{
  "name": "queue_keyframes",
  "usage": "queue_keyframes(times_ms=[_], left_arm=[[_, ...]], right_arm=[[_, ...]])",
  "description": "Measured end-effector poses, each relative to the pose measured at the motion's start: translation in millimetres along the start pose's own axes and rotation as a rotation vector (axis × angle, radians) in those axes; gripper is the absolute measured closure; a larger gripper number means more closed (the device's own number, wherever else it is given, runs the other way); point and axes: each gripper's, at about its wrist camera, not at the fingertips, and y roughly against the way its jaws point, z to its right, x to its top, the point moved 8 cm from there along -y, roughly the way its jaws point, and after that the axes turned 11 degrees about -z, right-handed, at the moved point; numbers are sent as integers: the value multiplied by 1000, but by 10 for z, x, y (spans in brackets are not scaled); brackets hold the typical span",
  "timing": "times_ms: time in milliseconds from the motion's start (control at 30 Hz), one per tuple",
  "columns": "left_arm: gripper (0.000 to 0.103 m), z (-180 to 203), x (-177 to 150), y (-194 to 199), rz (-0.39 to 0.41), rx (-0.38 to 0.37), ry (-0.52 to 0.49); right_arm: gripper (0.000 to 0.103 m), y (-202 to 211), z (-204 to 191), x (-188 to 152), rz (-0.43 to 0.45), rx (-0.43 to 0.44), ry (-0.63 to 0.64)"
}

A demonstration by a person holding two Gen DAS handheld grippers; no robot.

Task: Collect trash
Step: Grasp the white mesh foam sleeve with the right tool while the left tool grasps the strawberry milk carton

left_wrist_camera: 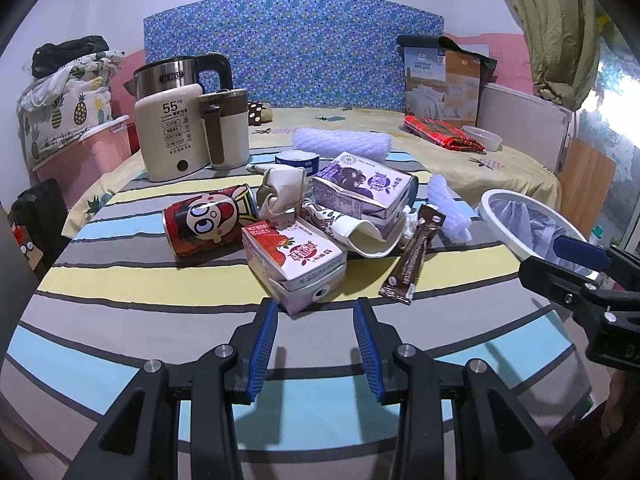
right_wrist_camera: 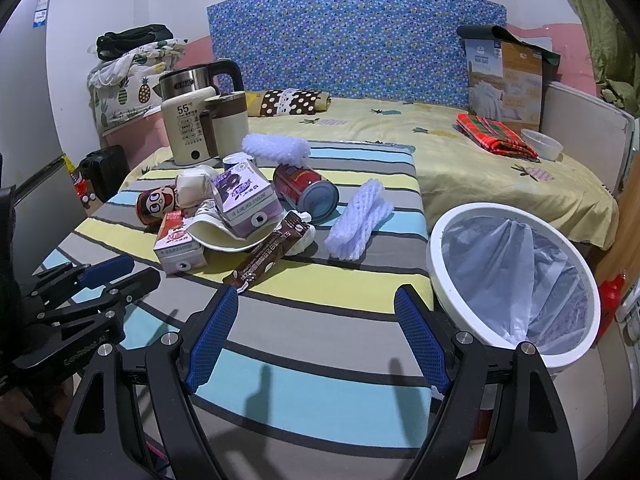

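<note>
A heap of trash lies on the striped cloth (left_wrist_camera: 120,320): a red cartoon can (left_wrist_camera: 208,220), a pink milk carton (left_wrist_camera: 296,260), a purple carton (left_wrist_camera: 360,192), a brown sachet (left_wrist_camera: 416,260), a flattened paper cup (left_wrist_camera: 360,236) and white foam netting (left_wrist_camera: 448,208). My left gripper (left_wrist_camera: 316,308) stands open and empty, just short of the pink carton. My right gripper (right_wrist_camera: 316,296) is wide open with nothing in it, its left fingertip near the brown sachet (right_wrist_camera: 268,252). Off the cloth's right edge stands a white bin (right_wrist_camera: 512,216) lined with a bag. A second red can (right_wrist_camera: 308,192) lies behind the purple carton (right_wrist_camera: 246,204).
A steel kettle (left_wrist_camera: 180,76), a cream warmer (left_wrist_camera: 172,140) and a brown-lidded mug (left_wrist_camera: 226,132) stand at the back left. A foam roll (left_wrist_camera: 340,142) lies behind the heap. A plaid cloth (left_wrist_camera: 440,132) and a white bowl (left_wrist_camera: 482,138) lie on the yellow bed beyond.
</note>
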Motion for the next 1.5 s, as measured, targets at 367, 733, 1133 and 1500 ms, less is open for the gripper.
queue_keyframes(times_ms=[367,733,1133,1500], left_arm=[[50,-179,283,-184,0,6,60],[42,-410,576,-486,-35,-14,176],[35,-320,610,-657,-82,-71,227],[29,-427,564,-665,-91,-52,275]], right_arm=[[22,-231,53,271,-35,8,-23],[30,-769,291,501,-145,37,-153],[67,-812,325,339,-213,31,-212],[68,-579,396,290,-161,41,-191]])
